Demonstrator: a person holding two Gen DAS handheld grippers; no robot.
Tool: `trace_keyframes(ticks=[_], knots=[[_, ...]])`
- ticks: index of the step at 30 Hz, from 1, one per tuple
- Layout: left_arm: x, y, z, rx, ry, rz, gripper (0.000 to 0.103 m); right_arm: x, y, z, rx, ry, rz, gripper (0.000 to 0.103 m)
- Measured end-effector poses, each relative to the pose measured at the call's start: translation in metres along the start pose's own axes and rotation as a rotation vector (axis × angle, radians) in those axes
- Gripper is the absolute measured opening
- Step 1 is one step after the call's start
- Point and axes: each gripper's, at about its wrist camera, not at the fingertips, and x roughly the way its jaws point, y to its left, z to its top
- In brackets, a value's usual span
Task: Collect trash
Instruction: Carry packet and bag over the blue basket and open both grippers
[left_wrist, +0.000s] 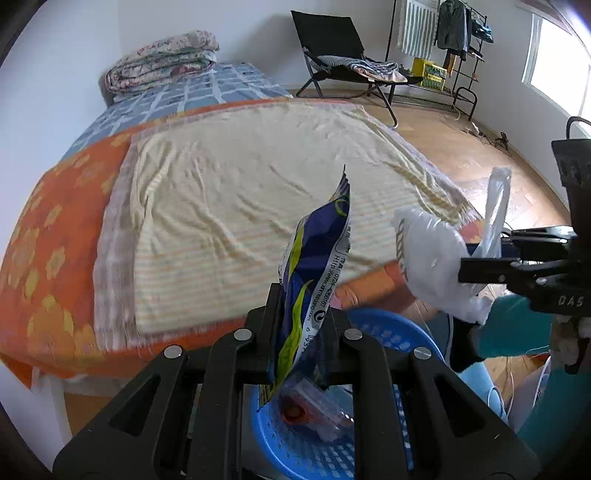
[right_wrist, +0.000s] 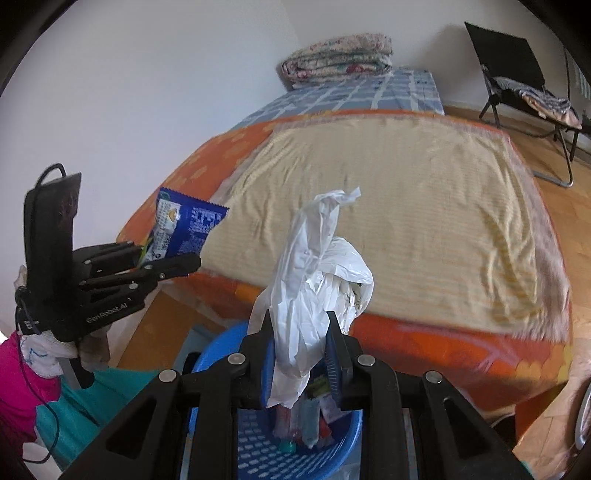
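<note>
My left gripper (left_wrist: 301, 314) is shut on a blue and yellow snack wrapper (left_wrist: 317, 266) and holds it upright above a blue mesh basket (left_wrist: 388, 332). The wrapper also shows in the right wrist view (right_wrist: 184, 225), held by the left gripper (right_wrist: 170, 258). My right gripper (right_wrist: 301, 347) is shut on a crumpled white plastic bag (right_wrist: 317, 280) above the same blue basket (right_wrist: 258, 443), which holds several pieces of trash. In the left wrist view the white bag (left_wrist: 436, 258) hangs from the right gripper (left_wrist: 469, 269) at the right.
A bed (left_wrist: 258, 192) with a yellow striped sheet and orange blanket lies ahead of both grippers. A folded quilt (left_wrist: 162, 59) sits at its far end. A black folding chair (left_wrist: 343, 55) and a clothes rack (left_wrist: 454, 40) stand on the wooden floor beyond.
</note>
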Motion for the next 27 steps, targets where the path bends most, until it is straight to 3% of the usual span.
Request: trace_keyframes(ticks=[15,27], knots=[[0.019,-0.006,-0.064,-0.042,0.116,-0.015,0.014,0.029,0.028,-0.062,-0.054,0.118,0.01,0.024],[0.032,-0.021,-0.079,-0.024,0.167,-0.031,0.015,0.039,0.03,-0.087,-0.047,0.179,0.015,0.026]])
